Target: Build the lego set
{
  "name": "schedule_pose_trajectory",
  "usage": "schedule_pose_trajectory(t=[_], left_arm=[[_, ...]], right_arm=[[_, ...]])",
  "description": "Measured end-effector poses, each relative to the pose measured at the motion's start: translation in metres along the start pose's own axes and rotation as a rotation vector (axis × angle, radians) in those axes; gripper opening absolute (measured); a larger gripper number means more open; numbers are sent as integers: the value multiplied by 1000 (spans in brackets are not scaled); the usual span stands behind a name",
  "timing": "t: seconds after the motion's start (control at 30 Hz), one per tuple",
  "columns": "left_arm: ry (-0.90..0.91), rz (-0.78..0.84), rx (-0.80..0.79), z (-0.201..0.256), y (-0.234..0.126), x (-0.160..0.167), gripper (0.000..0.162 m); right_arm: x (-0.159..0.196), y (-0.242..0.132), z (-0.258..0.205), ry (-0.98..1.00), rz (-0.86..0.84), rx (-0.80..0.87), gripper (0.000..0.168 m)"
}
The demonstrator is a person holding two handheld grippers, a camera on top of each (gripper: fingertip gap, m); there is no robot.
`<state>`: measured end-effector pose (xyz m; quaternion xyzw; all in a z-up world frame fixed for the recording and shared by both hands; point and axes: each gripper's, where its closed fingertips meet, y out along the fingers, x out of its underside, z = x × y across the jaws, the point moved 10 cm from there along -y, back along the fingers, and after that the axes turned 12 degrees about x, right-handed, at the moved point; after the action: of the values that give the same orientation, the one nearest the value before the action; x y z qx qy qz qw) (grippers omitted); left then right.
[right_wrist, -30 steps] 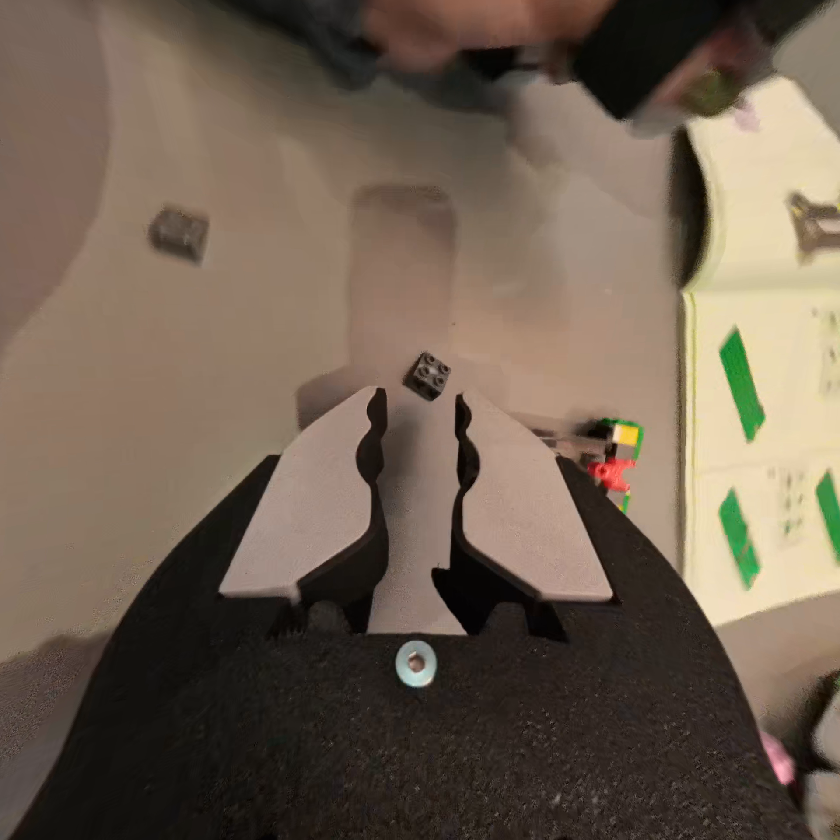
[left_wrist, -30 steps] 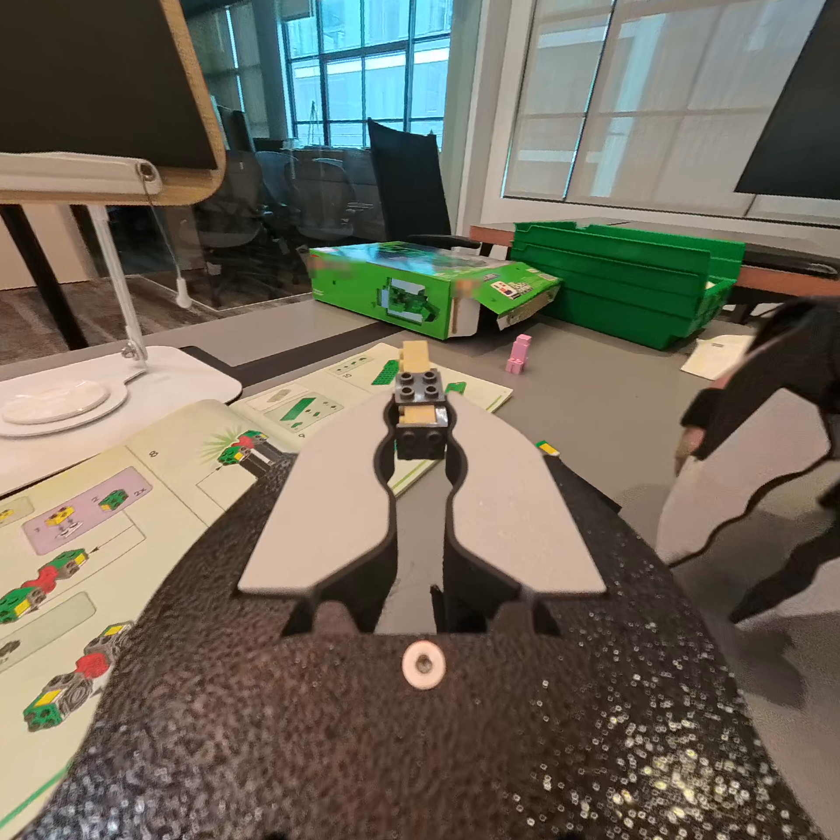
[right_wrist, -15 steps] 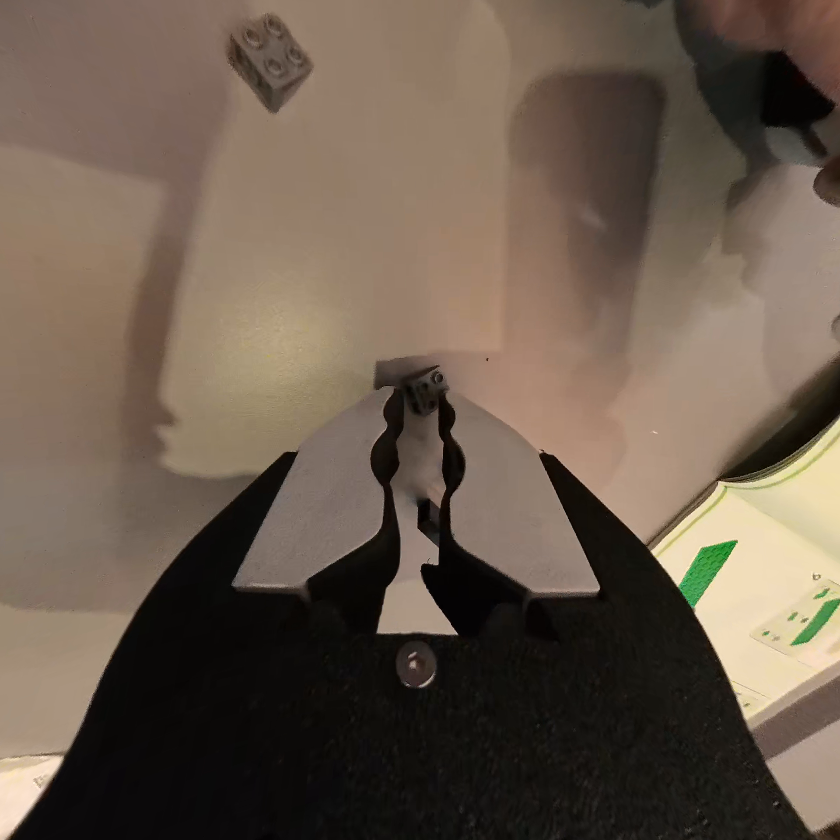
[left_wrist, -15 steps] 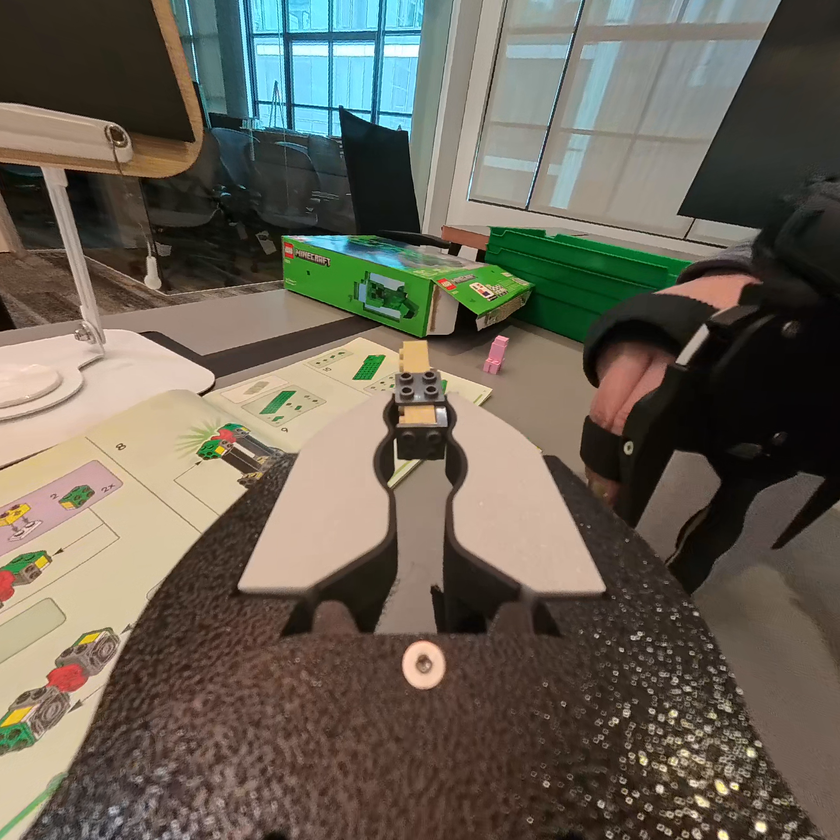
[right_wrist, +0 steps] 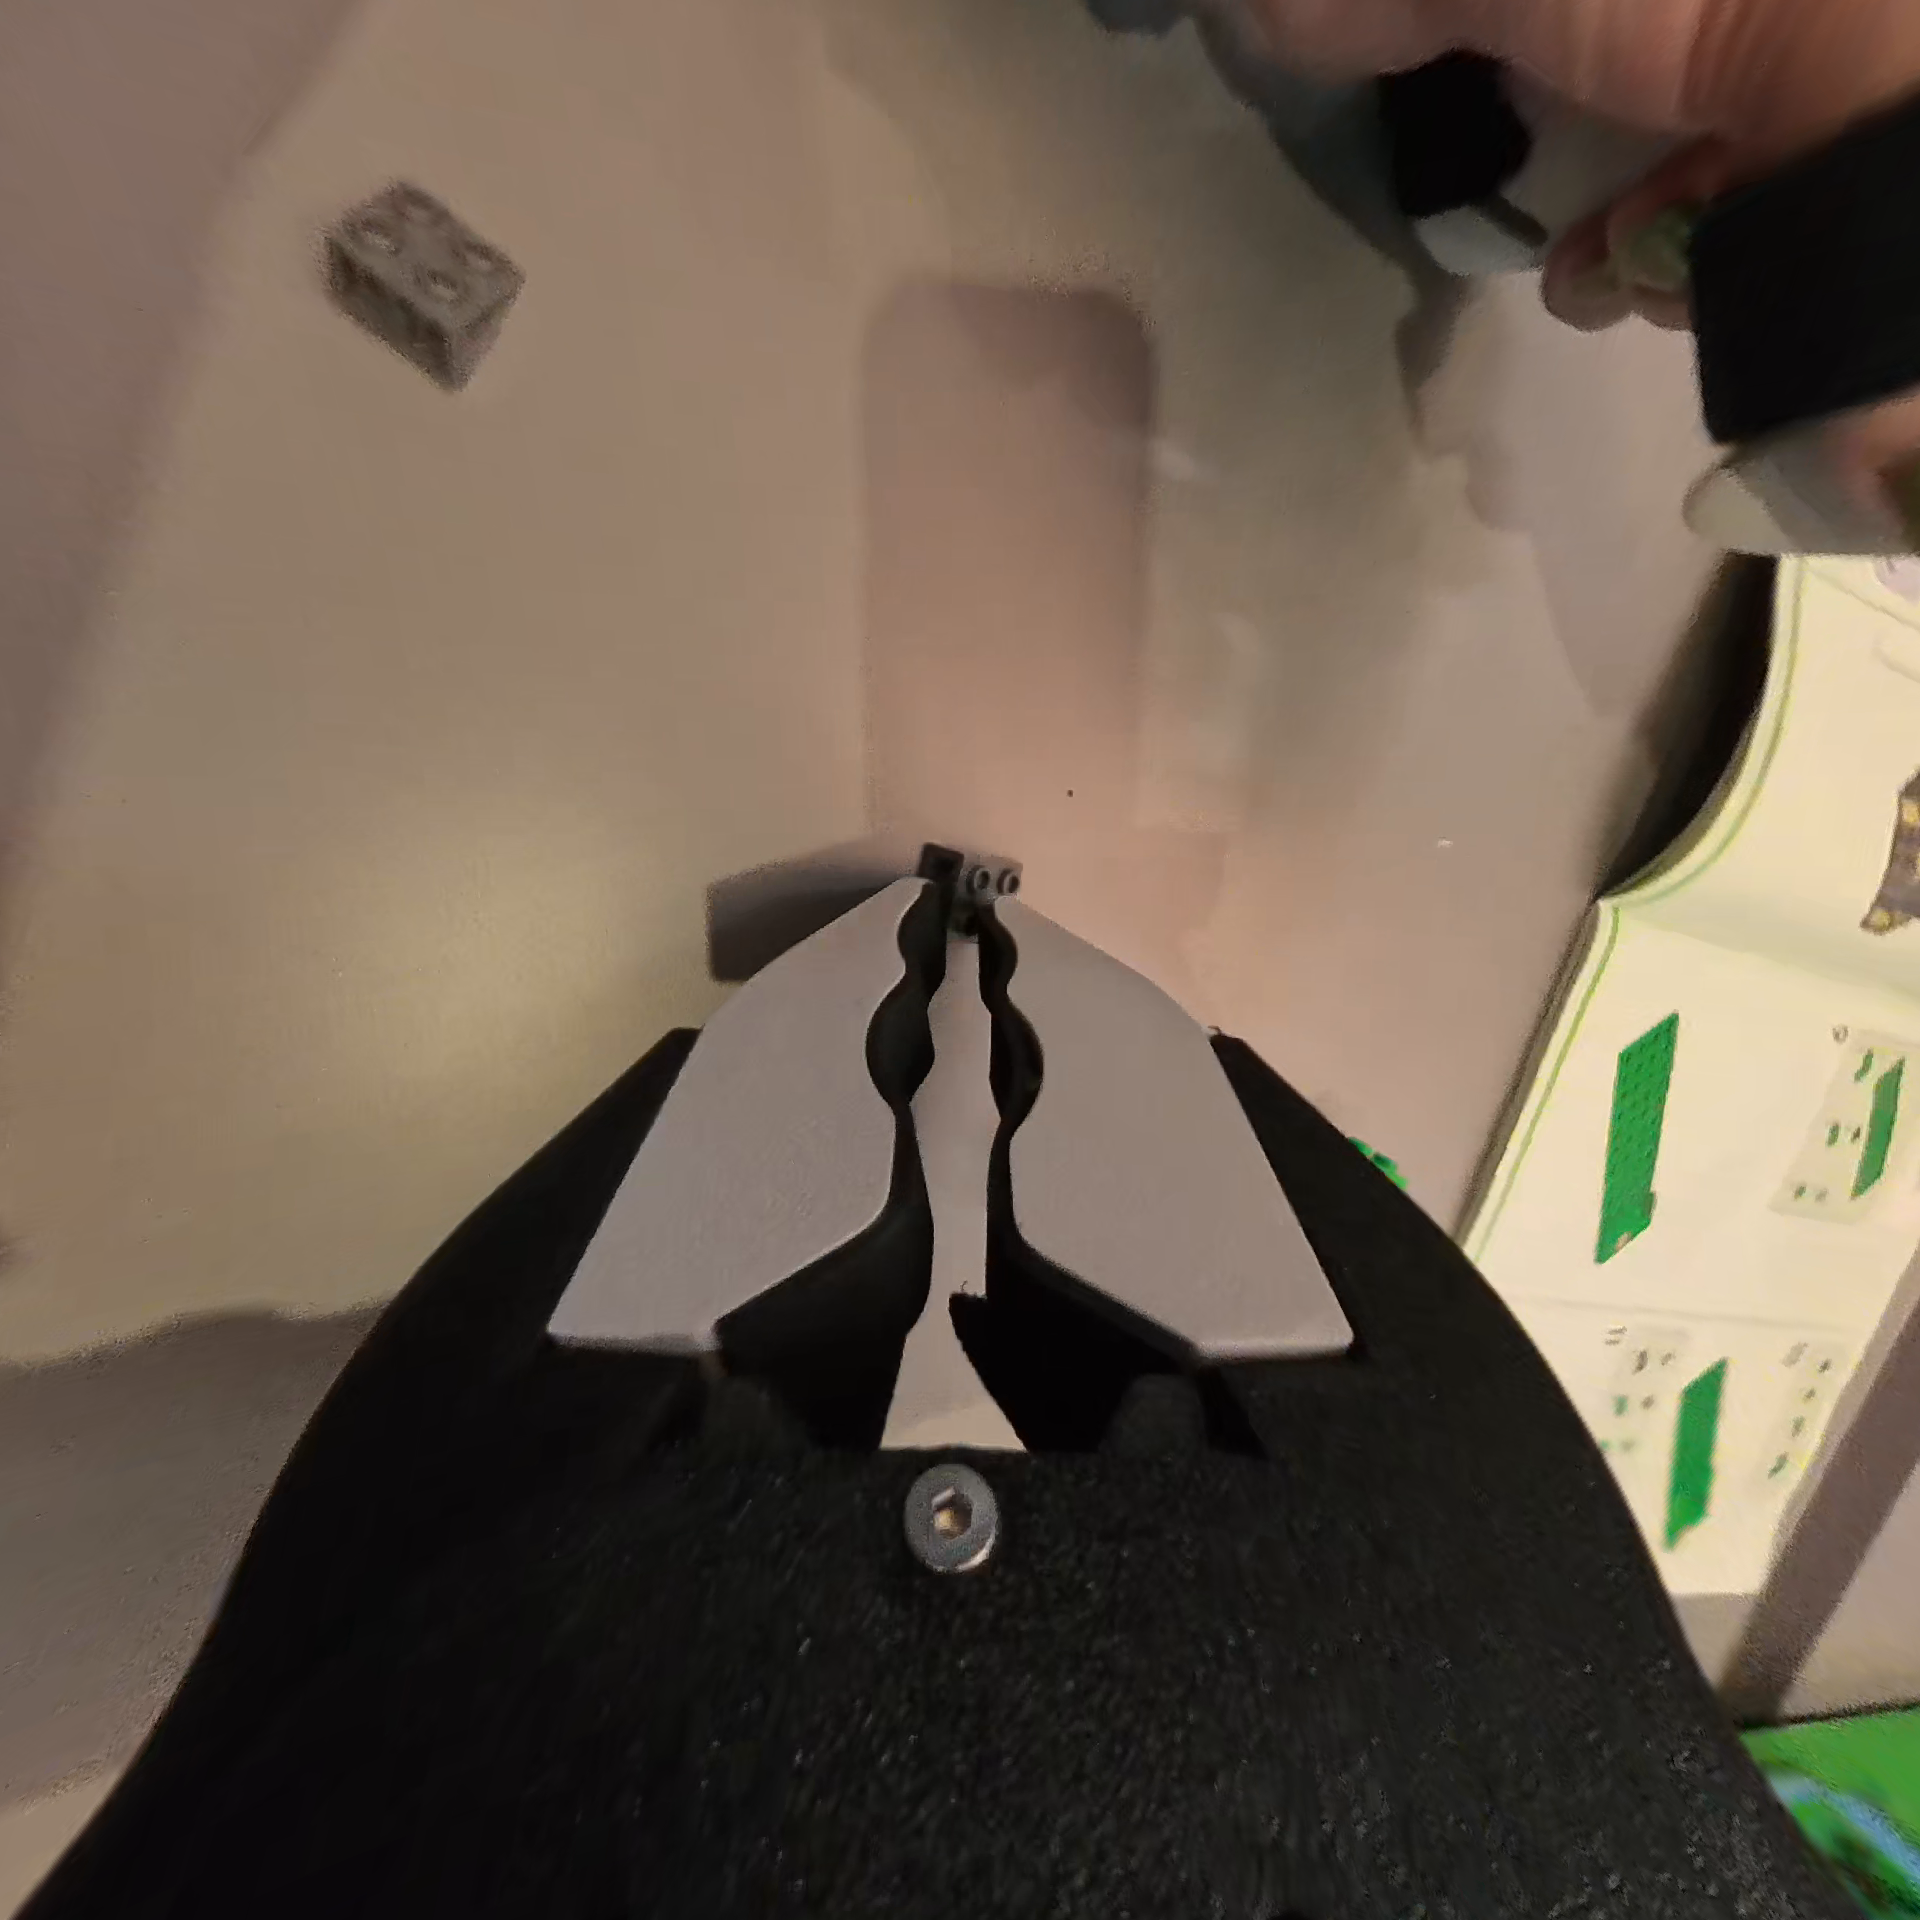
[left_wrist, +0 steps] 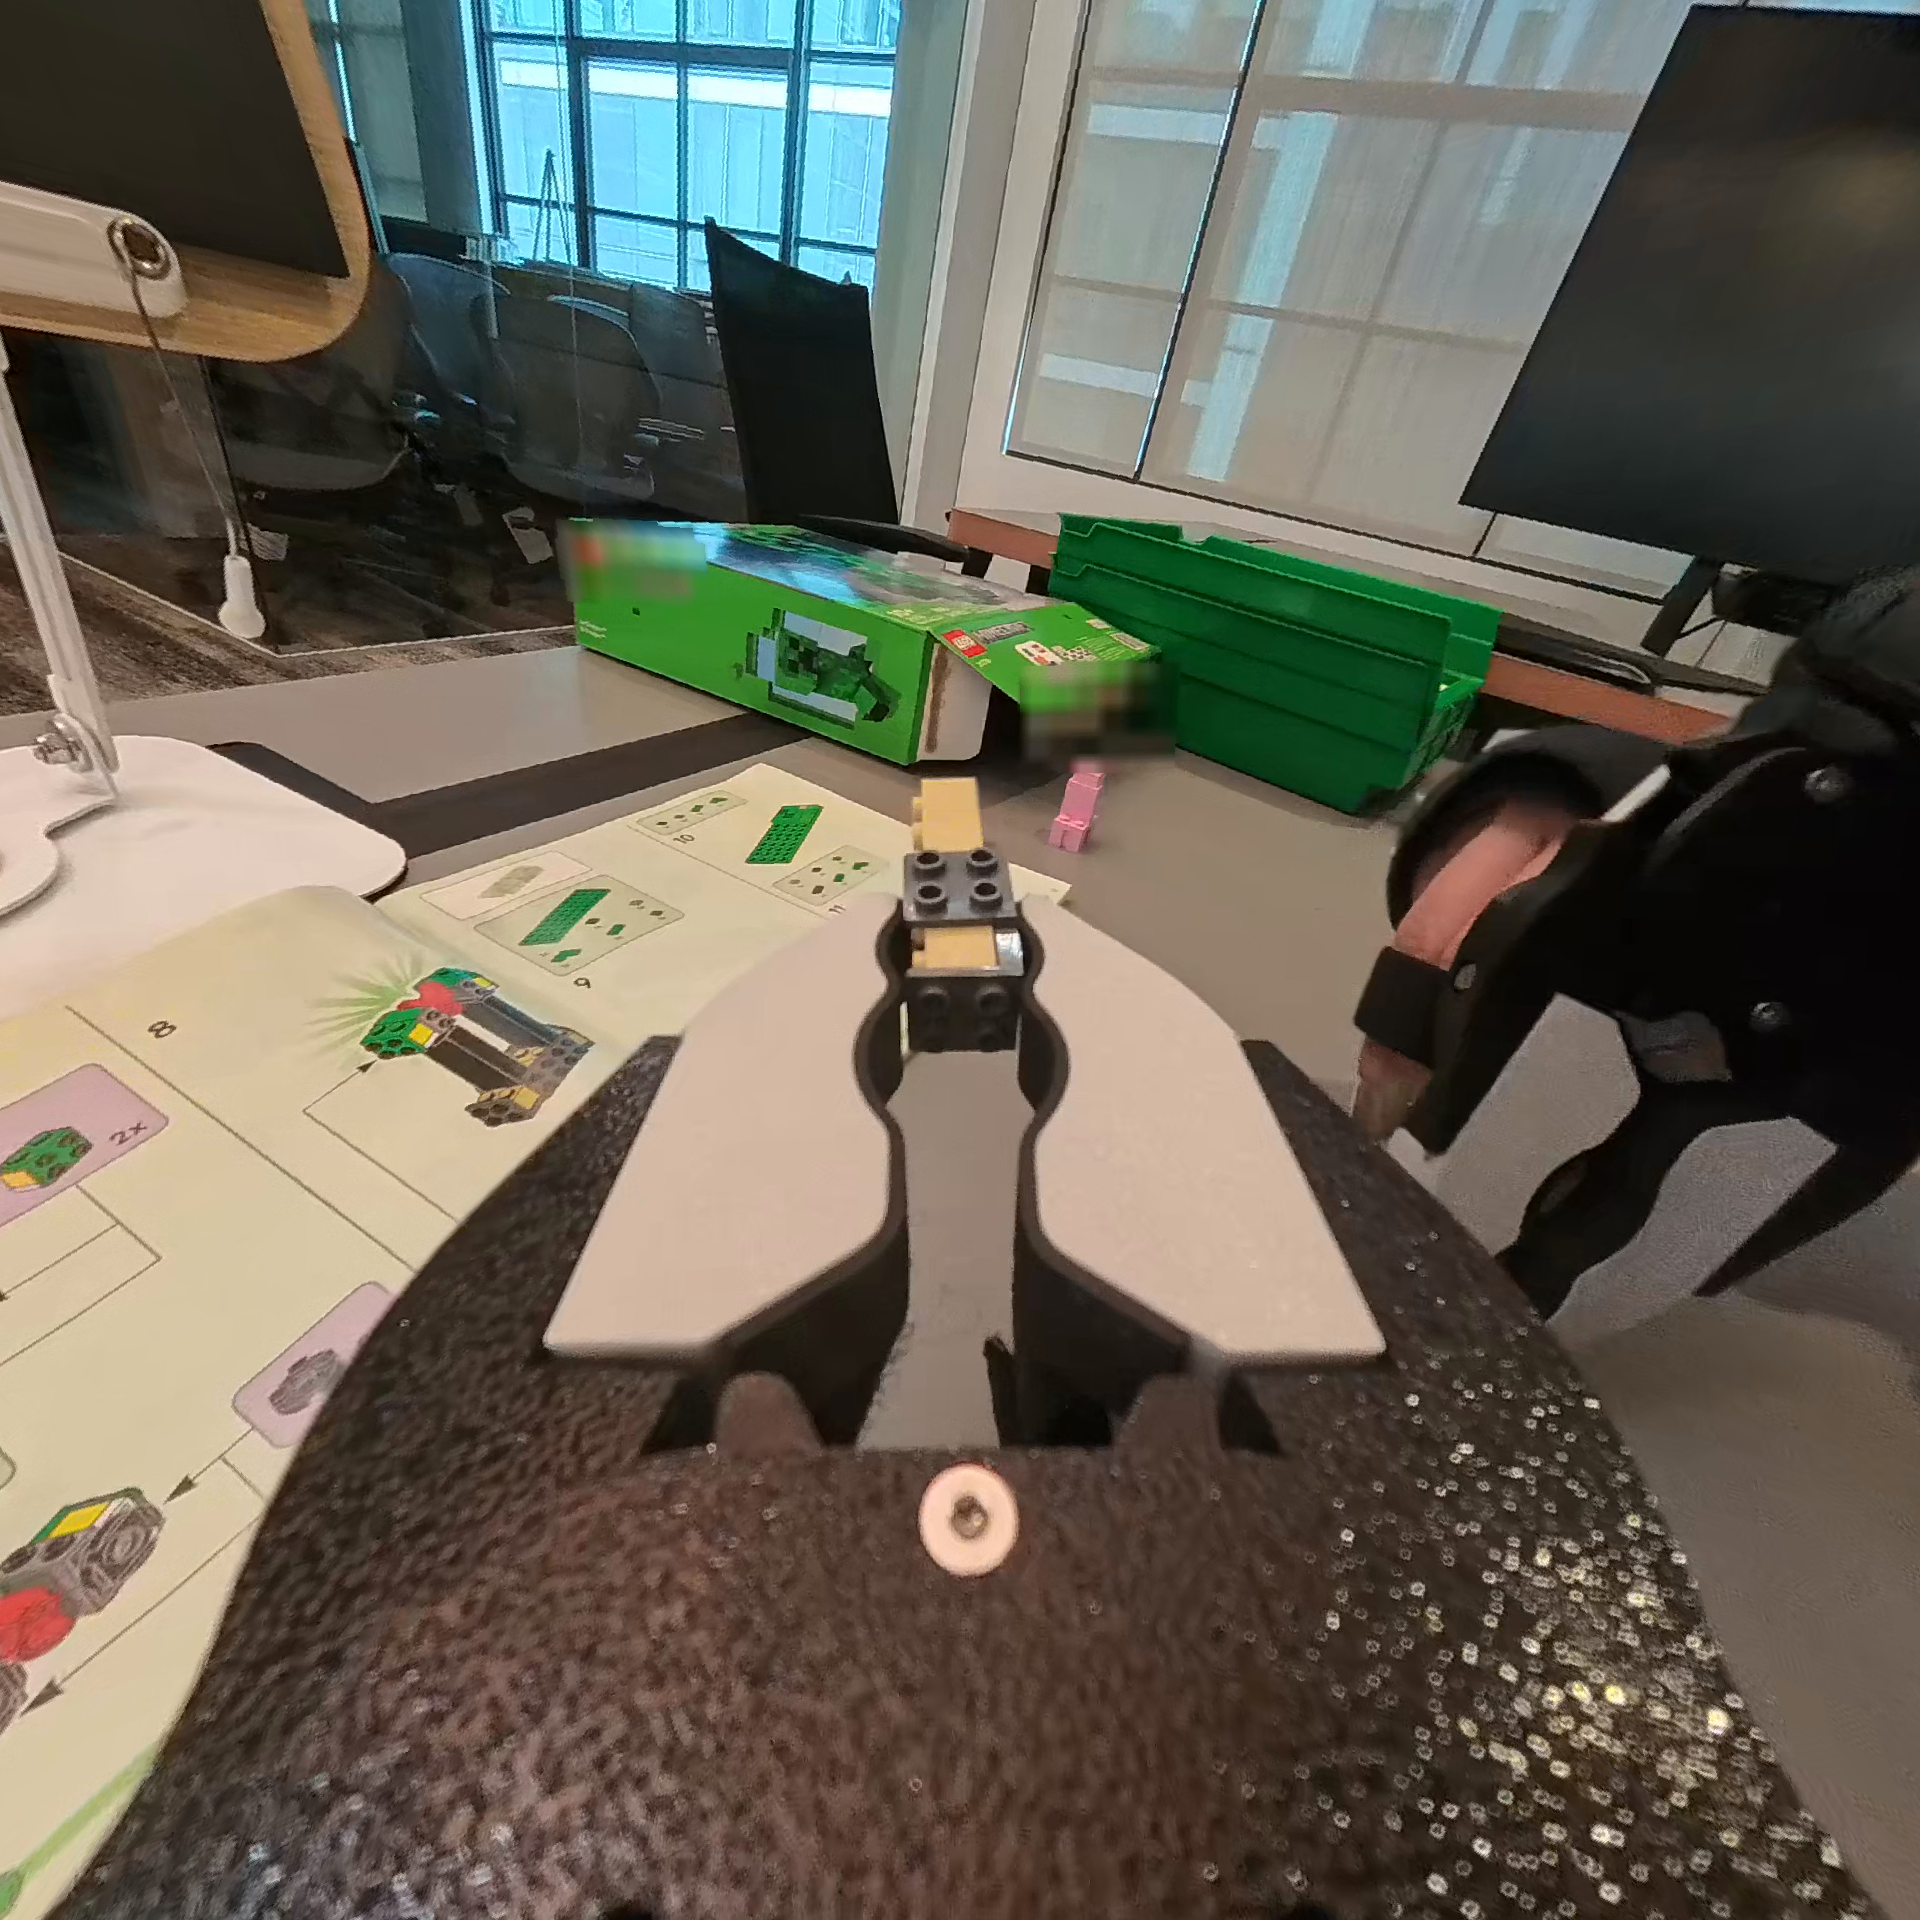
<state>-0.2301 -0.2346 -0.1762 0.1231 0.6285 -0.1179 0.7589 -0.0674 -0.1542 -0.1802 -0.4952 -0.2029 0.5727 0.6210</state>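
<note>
My left gripper (left_wrist: 958,971) is shut on a small lego assembly (left_wrist: 958,914) of dark grey and tan bricks, held above the open instruction booklet (left_wrist: 260,1101). My right gripper (right_wrist: 964,902) is shut on a small dark grey brick (right_wrist: 971,881) at its fingertips, just above the grey table. The right gripper and the hand that holds it also show at the right of the left wrist view (left_wrist: 1621,997). A loose grey brick (right_wrist: 421,281) lies on the table at the upper left of the right wrist view.
A green lego box (left_wrist: 821,639) and stacked green bins (left_wrist: 1278,655) stand at the back. A small pink lego figure (left_wrist: 1081,816) stands near the box. A white lamp base (left_wrist: 187,831) sits at the left. The booklet's pages (right_wrist: 1714,1195) lie at the right. The gap from one gripper's tips to the other's is roughly 15 centimeters.
My right gripper has closed on the small dark grey brick and holds it at its tips. My left gripper has kept its hold on the assembly and shifted a little.
</note>
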Motion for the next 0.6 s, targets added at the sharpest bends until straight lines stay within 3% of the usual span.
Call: schedule_pose_trajectory(t=[0.23,0.43,0.6], left_arm=[[-26,-8,39,0,2,2,17],[-114,-85,387,6,11,4,16],[-69,-151,539,16,15,6,16]], right_arm=[[7,-5,-14,119,55,174,6],[2,-48,14,129,106,362,6],[-9,-73,43,102,134,435,6]])
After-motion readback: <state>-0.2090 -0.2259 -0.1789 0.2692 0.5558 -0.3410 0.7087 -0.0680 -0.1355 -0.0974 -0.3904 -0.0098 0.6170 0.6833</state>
